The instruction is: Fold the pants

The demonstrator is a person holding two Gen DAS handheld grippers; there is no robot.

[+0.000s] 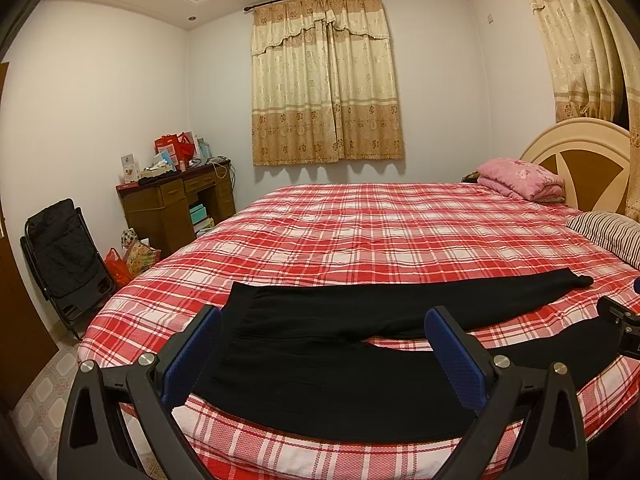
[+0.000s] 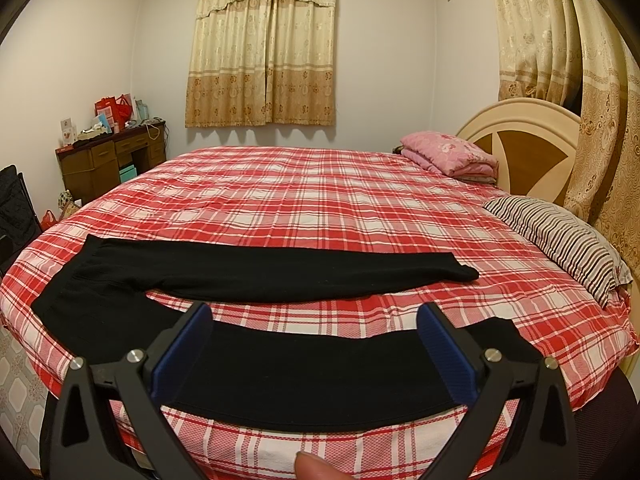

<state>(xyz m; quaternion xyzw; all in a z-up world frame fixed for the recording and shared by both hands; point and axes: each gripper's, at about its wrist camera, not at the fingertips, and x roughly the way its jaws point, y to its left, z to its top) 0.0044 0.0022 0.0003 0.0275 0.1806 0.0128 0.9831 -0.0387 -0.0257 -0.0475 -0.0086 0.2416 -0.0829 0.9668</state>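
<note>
Black pants [image 1: 340, 364] lie flat on the red plaid bed [image 1: 360, 224], waistband to the left and the two legs spread apart toward the right. My left gripper [image 1: 324, 320] hovers open over the hip area near the bed's front edge, nothing between its blue pads [image 1: 456, 356]. In the right wrist view the pants [image 2: 280, 272] show both legs, and my right gripper [image 2: 316, 316] hangs open above the near leg's lower part. The right gripper's tool [image 1: 620, 328] also shows at the left view's right edge. A fingertip [image 2: 316, 468] pokes in at the bottom.
A folded pink quilt [image 2: 448, 154] and a striped pillow [image 2: 560, 236] lie by the headboard [image 2: 520, 144] on the right. Left of the bed stand a cluttered wooden desk [image 1: 176, 204], a black folding chair [image 1: 66, 256] and bags on the floor.
</note>
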